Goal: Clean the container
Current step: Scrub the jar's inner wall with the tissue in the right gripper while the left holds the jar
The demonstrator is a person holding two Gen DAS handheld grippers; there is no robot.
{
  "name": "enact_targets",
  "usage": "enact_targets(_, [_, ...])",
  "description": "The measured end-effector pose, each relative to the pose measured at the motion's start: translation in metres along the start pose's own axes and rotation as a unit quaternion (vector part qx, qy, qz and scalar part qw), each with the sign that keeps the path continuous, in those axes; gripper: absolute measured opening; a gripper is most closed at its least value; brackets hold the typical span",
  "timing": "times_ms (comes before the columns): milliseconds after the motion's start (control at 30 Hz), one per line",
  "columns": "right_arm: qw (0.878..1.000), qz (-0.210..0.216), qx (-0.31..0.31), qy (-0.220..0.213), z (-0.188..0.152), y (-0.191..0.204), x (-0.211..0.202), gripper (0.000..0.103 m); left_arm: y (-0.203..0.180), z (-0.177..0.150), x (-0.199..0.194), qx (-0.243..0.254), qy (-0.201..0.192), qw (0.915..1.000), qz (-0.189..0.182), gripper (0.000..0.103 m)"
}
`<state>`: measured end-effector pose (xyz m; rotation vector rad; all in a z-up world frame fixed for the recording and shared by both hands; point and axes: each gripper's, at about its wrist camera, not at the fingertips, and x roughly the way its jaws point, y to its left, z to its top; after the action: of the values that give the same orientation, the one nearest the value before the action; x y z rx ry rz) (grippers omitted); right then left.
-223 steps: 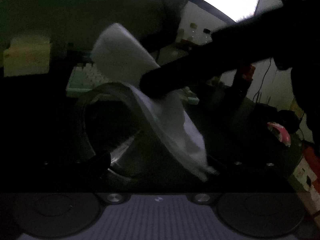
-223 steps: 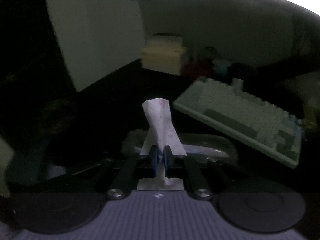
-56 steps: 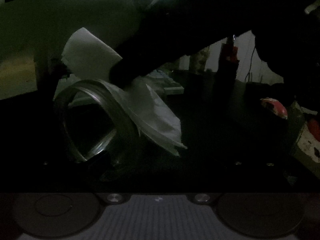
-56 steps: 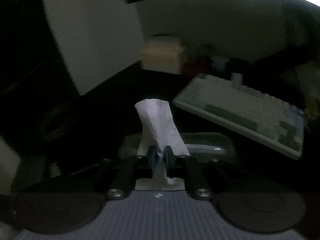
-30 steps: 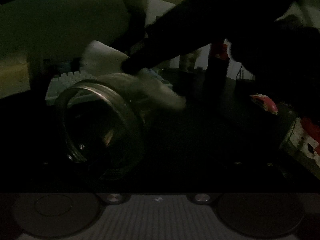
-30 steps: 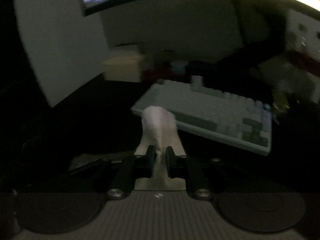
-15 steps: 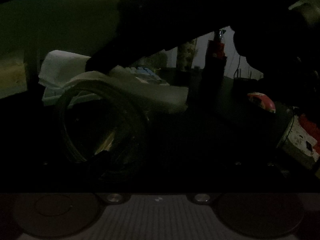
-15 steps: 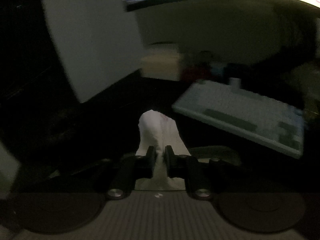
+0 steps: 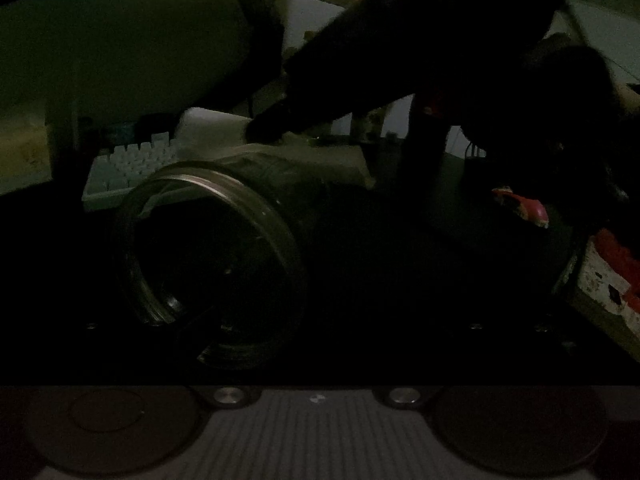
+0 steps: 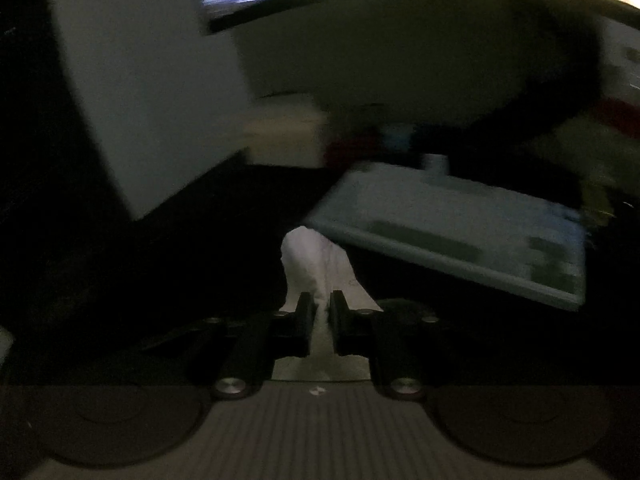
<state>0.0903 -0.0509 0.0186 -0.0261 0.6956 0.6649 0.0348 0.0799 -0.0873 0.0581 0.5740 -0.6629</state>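
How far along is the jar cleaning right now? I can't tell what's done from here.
In hand: the right gripper is shut on the tissue, which lies across the outside top of the glass jar, tipped on its side in front of the left gripper. Done: nothing I can confirm; the picture is too dark to judge cleanliness. Left: probably the inside, since the tissue sits outside the jar's mouth.

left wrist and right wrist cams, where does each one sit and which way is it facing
Left wrist: on the left hand-held gripper, looking along its fingers at the open mouth of the jar lying sideways; its fingers are lost in the dark. The right hand-held gripper reaches in from upper right.
Right wrist: on the right hand-held gripper, looking across the desk at the keyboard; its fingers pinch the tissue.
Shared: the tissue, the keyboard and the right gripper.
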Motion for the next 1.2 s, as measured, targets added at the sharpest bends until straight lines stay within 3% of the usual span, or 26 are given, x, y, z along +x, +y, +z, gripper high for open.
enact_targets(167, [0.999, 0.037, -0.011, 0.010, 0.000, 0.015, 0.000, 0.013, -0.002, 0.003, 0.002, -0.002, -0.001, 1.0000, 0.008, 0.103])
enact_targets(433, [0.998, -0.063, 0.017, 0.003, 0.008, -0.017, 0.010, 0.012, 0.002, 0.007, 0.005, -0.010, -0.001, 0.9999, 0.008, 0.103])
enact_targets(633, [0.999, 0.007, -0.045, 0.001, 0.001, 0.026, 0.014, 0.013, 0.003, 0.009, 0.013, -0.009, -0.002, 0.9998, 0.018, 0.103])
enact_targets(733, [0.999, 0.017, -0.034, 0.006, 0.002, 0.022, 0.013, 0.012, 0.002, 0.008, 0.006, -0.016, -0.004, 0.9998, 0.013, 0.103])
enact_targets(833, [1.000, -0.010, 0.005, 0.007, 0.007, 0.001, 0.015, 0.012, 0.000, 0.007, -0.002, -0.024, -0.005, 0.9997, 0.008, 0.103])
enact_targets(933, [0.999, -0.011, 0.036, 0.014, 0.013, -0.010, 0.018, 0.012, -0.002, 0.006, -0.005, -0.028, -0.005, 0.9996, 0.006, 0.103])
enact_targets(1067, [1.000, 0.015, -0.011, 0.016, 0.011, 0.013, 0.017, 0.013, -0.005, 0.006, -0.005, -0.029, -0.004, 0.9996, 0.006, 0.103])
enact_targets(1200, [1.000, 0.020, -0.015, 0.017, 0.009, 0.015, 0.015, 0.012, -0.007, 0.005, -0.007, -0.028, -0.006, 0.9996, 0.004, 0.103])
